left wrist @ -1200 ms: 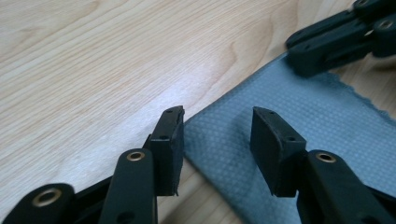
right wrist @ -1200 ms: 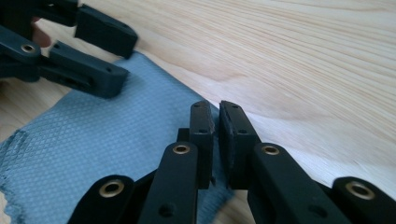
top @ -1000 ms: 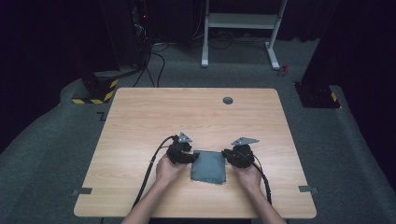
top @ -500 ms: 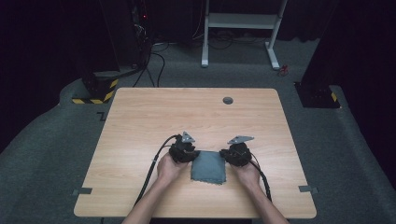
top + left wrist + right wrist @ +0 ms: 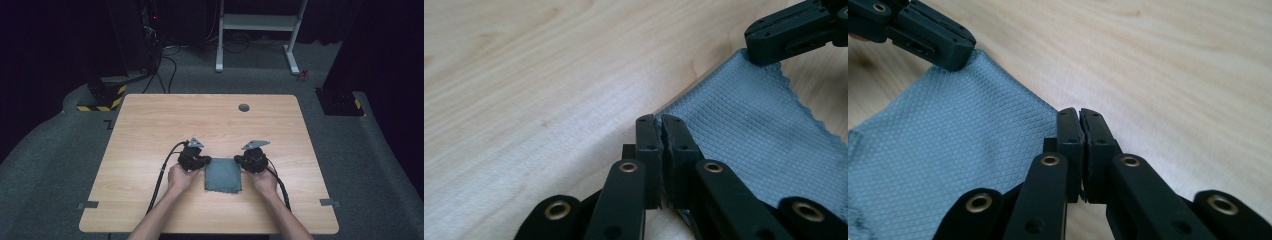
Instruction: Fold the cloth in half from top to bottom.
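both grippers' fingers pinch far corners of grey cloth (image 5: 223, 174); bare table (image 5: 150, 130), dark grommet (image 5: 244, 107) well beyond.

Table (image 5: 150, 130) brightly lit from above; surroundings dark; close views soft-focused, shadows faint.

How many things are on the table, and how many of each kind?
Grey cloth: 1
Black grippers: 2, the left gripper and the right gripper, each shut on a far corner of the cloth
Hands: 2, the left hand and the right hand
Round dark hole in the table: 1
Total: 6
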Demonstrator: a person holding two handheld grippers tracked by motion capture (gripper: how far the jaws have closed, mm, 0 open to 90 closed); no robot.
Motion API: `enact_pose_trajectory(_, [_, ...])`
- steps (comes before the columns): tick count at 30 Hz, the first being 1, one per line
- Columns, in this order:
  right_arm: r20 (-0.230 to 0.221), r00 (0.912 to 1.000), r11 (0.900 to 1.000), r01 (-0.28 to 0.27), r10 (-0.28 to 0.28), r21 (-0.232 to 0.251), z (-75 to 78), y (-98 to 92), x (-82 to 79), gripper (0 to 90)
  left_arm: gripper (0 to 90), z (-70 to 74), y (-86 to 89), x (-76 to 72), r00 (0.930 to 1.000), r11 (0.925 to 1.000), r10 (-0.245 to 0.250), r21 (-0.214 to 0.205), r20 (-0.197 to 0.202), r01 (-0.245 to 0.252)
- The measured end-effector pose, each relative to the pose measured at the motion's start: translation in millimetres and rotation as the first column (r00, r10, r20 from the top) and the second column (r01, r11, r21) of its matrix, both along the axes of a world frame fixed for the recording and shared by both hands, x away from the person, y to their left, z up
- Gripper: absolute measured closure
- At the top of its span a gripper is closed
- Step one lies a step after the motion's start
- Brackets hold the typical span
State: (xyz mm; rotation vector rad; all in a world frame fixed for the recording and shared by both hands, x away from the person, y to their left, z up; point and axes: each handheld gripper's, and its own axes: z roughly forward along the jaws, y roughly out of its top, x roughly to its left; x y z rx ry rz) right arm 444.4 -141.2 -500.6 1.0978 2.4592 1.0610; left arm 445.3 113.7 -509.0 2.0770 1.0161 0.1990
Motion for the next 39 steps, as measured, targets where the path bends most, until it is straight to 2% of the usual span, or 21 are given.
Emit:
enact_pose_trajectory(5, [0.014,0.9998,0.9999,0.013,-0.013,-0.008,3.1,7.0,11.4,88.4,86.8,3.9,0.2,11.3,0.9993,0.9992,0.025,0.030,0.026,-0.026])
enact_pose_trajectory(9, [0.022,0.9989,0.9990,0.043,-0.043,-0.013,2.8,8.5,23.4,88.4,86.6,5.0,-2.2,22.3,0.9978,0.9986,0.047,0.024,0.046,-0.048])
enact_pose_trajectory(12, [0.020,0.9980,0.9981,0.061,-0.060,-0.013,1.8,9.3,29.0,88.3,86.1,2.7,-3.4,27.0,0.9975,0.9979,0.056,0.032,0.043,-0.057])
enact_pose_trajectory(13, [0.018,0.9973,0.9969,0.072,-0.071,-0.032,-1.3,11.6,34.2,88.3,86.0,-0.3,-5.8,29.2,0.9973,0.9968,0.055,0.056,0.049,-0.058])
enact_pose_trajectory(16, [0.006,0.9974,0.9965,0.072,-0.072,-0.043,-5.8,14.6,39.7,87.7,85.0,-3.5,-6.7,30.8,0.9976,0.9954,0.053,0.078,0.044,-0.057])
enact_pose_trajectory(18, [0.001,0.9972,0.9960,0.075,-0.075,-0.048,-8.2,16.2,40.6,86.3,79.3,-4.1,-4.3,31.2,0.9978,0.9952,0.061,0.075,0.024,-0.063])
enact_pose_trajectory(19, [-0.004,0.9973,0.9962,0.073,-0.073,-0.048,-9.2,16.1,40.7,81.6,74.8,-3.5,-3.1,29.9,0.9979,0.9963,0.065,0.055,0.006,-0.065])
enact_pose_trajectory(20, [-0.004,0.9973,0.9962,0.073,-0.073,-0.048,-9.2,16.1,40.7,81.6,69.4,-3.5,-3.1,29.9,0.9979,0.9963,0.065,0.055,0.006,-0.065])
enact_pose_trajectory(21, [-0.014,0.9960,0.9957,0.088,-0.088,-0.032,-8.4,14.8,39.0,73.2,63.9,-2.0,-1.7,28.4,0.9980,0.9962,0.061,0.061,0.016,-0.061])
enact_pose_trajectory(24, [0.010,0.9964,0.9964,0.085,-0.085,-0.001,-2.6,13.3,30.5,71.1,55.5,2.7,-0.6,15.3,0.9990,0.9973,0.034,0.065,0.029,-0.035])
enact_pose_trajectory(25, [0.010,0.9964,0.9964,0.085,-0.085,-0.001,-2.6,13.3,30.5,71.1,53.2,2.7,-0.6,15.3,0.9990,0.9973,0.034,0.065,0.029,-0.035])
enact_pose_trajectory(26, [0.023,0.9979,0.9982,0.060,-0.060,0.010,0.5,13.2,21.4,70.2,51.4,3.1,-1.6,6.1,0.9995,0.9972,0.013,0.073,0.028,-0.014])
enact_pose_trajectory(28, [0.028,0.9987,0.9991,0.042,-0.043,0.007,1.1,13.7,15.2,70.1,49.4,3.0,-2.3,-3.4,0.9995,0.9968,-0.004,0.079,0.032,0.002])
enact_pose_trajectory(29, [0.030,0.9991,0.9995,0.031,-0.032,0.003,1.1,14.0,10.2,69.9,47.7,3.0,-2.3,-3.4,0.9995,0.9968,-0.004,0.079,0.032,0.002])
enact_pose_trajectory(30, [0.030,0.9991,0.9995,0.031,-0.032,0.003,1.1,14.0,10.2,69.9,47.7,2.9,-2.0,-8.0,0.9994,0.9958,-0.014,0.091,0.032,0.011])
enact_pose_trajectory(31, [0.025,0.9996,0.9999,0.014,-0.014,0.001,-0.1,13.4,3.1,70.0,46.6,1.4,-1.4,-16.9,0.9993,0.9943,-0.018,0.106,0.032,0.015])
enact_pose_trajectory(33, [0.025,0.9997,1.0000,0.004,-0.004,-0.004,-1.4,12.6,-0.4,69.9,46.0,-0.4,0.4,-22.8,0.9991,0.9923,-0.030,0.121,0.028,0.026])
enact_pose_trajectory(39, [0.019,0.9998,0.9999,-0.001,0.001,-0.015,-5.1,9.3,-6.9,69.9,46.2,-5.7,6.8,-35.2,0.9993,0.9924,-0.010,0.123,0.036,0.006])
